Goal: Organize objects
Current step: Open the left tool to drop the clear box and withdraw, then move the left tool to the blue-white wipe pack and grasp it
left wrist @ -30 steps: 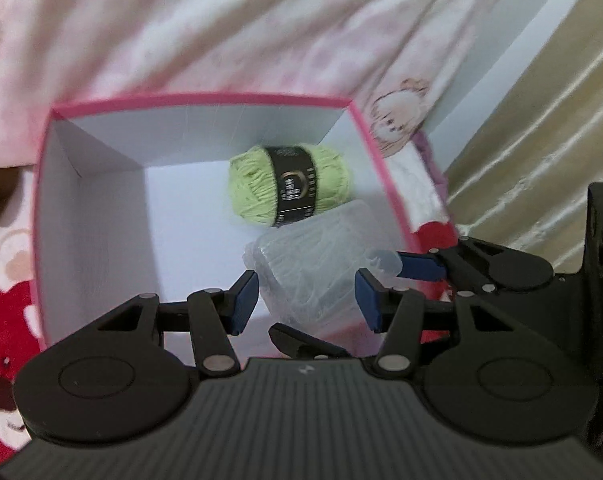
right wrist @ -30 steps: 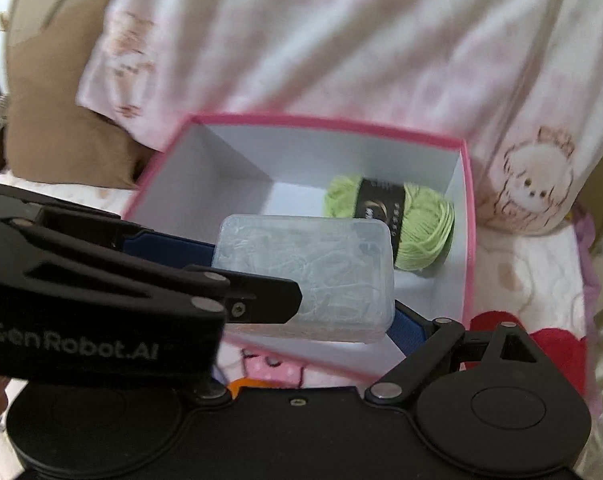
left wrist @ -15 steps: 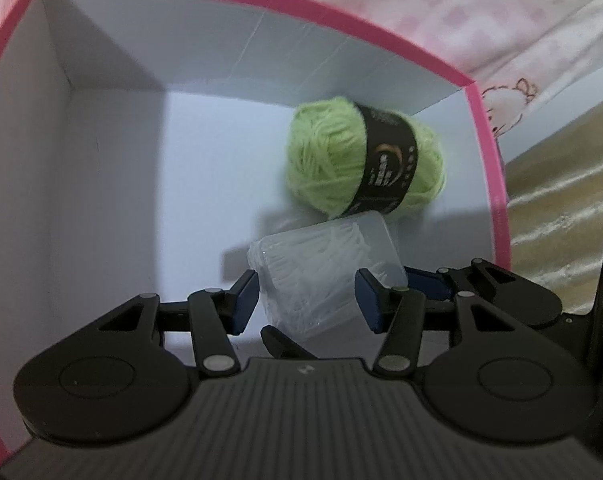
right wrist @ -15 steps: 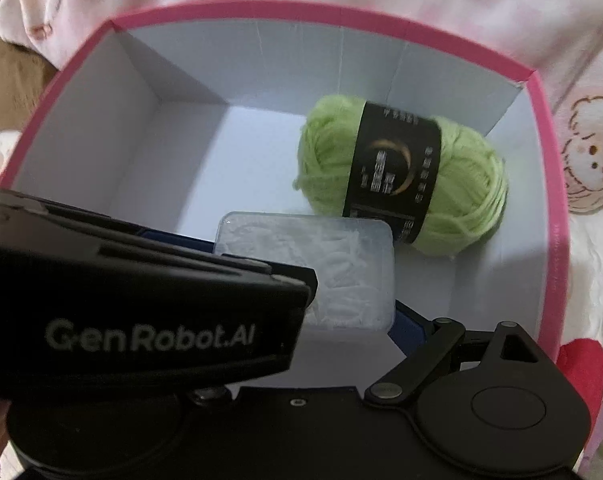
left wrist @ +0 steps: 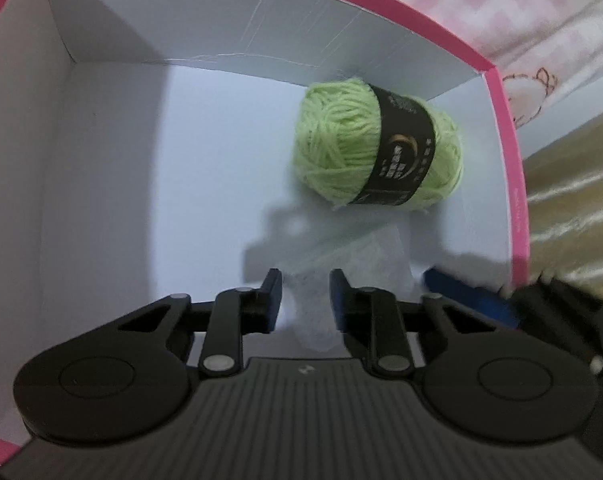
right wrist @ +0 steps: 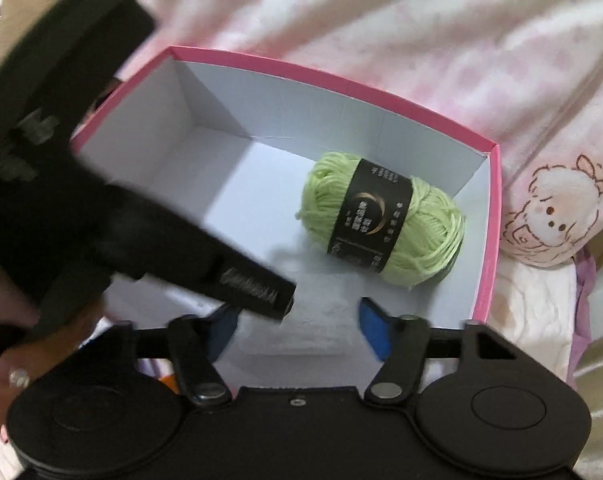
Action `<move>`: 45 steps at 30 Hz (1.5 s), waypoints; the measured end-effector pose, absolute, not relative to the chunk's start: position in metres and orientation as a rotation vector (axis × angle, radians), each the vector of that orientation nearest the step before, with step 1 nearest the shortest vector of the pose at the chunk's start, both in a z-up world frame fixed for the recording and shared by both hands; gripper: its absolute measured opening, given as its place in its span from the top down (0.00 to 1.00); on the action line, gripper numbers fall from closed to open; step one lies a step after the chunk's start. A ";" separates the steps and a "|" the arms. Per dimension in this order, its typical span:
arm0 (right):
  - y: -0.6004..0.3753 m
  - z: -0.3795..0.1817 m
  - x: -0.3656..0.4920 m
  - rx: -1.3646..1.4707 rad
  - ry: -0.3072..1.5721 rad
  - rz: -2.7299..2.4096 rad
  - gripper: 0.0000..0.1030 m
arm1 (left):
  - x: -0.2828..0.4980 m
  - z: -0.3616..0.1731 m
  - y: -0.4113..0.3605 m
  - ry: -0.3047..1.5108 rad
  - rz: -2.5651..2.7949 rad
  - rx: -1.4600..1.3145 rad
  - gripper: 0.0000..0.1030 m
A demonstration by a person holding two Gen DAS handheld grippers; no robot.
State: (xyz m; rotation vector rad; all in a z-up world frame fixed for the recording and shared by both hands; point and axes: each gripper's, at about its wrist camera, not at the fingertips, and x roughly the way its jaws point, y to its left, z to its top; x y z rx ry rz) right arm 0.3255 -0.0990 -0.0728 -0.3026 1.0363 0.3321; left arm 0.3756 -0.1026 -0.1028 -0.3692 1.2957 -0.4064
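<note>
A pink box with white inside walls (left wrist: 221,24) (right wrist: 341,80) holds a green yarn ball with a black label (left wrist: 377,152) (right wrist: 381,220) at its far right. A clear plastic case (left wrist: 353,264) (right wrist: 313,312) lies blurred on the box floor just in front of the yarn. My left gripper (left wrist: 305,292) is open inside the box, its fingers apart over the case's near end. My right gripper (right wrist: 297,328) is open above the case and no longer grips it. The left gripper's body crosses the right wrist view (right wrist: 101,200).
The box sits on pink and white bedding with a cartoon print (right wrist: 549,216). A beige curtain or cover (left wrist: 573,200) lies to the right. A hand (right wrist: 5,360) shows at the left edge.
My right gripper opened and let go of the clear case, which now lies on the box floor. The right gripper pulled back and up; the left gripper moved deeper into the box.
</note>
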 end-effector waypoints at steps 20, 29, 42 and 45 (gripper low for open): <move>-0.149 -0.012 0.278 -0.022 0.919 0.320 0.46 | 0.321 -0.007 -0.084 1.055 -0.514 -0.099 0.56; -0.151 0.058 0.203 0.059 0.850 0.351 0.39 | 0.246 0.084 -0.024 0.997 -0.585 0.082 0.50; -0.116 0.081 0.127 0.019 0.823 0.417 0.26 | 0.160 0.109 0.008 0.885 -0.686 0.171 0.39; -0.110 0.068 0.117 0.045 0.803 0.435 0.26 | 0.153 0.093 0.014 0.875 -0.698 0.175 0.39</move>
